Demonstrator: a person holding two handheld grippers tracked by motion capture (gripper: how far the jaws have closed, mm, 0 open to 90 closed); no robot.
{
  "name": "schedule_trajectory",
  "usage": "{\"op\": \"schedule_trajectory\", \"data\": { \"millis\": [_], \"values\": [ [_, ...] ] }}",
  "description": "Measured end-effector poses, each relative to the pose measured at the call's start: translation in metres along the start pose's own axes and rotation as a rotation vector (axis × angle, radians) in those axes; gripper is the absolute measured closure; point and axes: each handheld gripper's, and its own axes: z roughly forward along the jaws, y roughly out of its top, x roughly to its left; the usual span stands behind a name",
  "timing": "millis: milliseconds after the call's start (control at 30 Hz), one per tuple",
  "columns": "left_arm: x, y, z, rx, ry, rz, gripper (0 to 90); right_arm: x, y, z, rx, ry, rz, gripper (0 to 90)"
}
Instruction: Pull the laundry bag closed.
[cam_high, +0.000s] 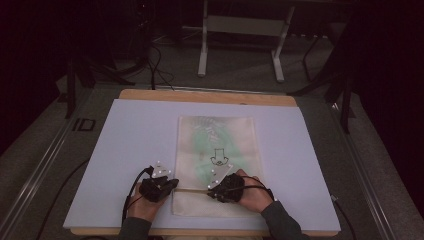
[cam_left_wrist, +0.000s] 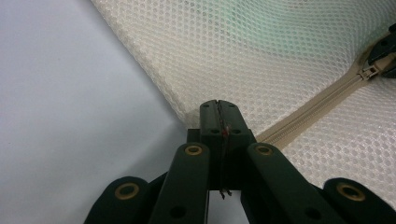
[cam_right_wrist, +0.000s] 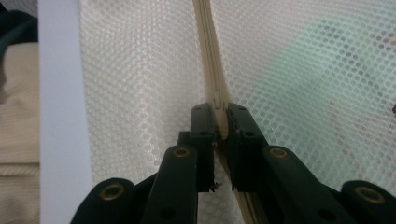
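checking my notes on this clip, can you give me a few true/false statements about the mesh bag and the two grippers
1. The mesh zipper bag lies flat on the white board. True.
2. The left gripper has its jaws wide open above the bag. False: its jaws are pressed together at the bag's edge, by the end of the zipper.
3. The right gripper is clamped on the zipper pull. True.
4. The bag is empty. False: something pale green shows through the mesh.
5. The two grippers sit at the far end of the bag. False: both are at the end near the person, along the zipper line.
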Motion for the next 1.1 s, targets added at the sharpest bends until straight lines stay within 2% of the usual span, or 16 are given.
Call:
{"op": "schedule_trajectory", "data": {
  "millis": [367, 1100],
  "values": [
    [0.0, 0.0, 0.0, 0.0, 0.0, 0.0, 89.5, 0.002, 0.0, -0.003, 0.001, -0.005, -0.011, 82.3],
    [0.0, 0.0, 0.0, 0.002, 0.002, 0.0, 89.5, -0.001, -0.013, -0.017, -0.005, -0.016, 0.011, 82.3]
  ]
}}
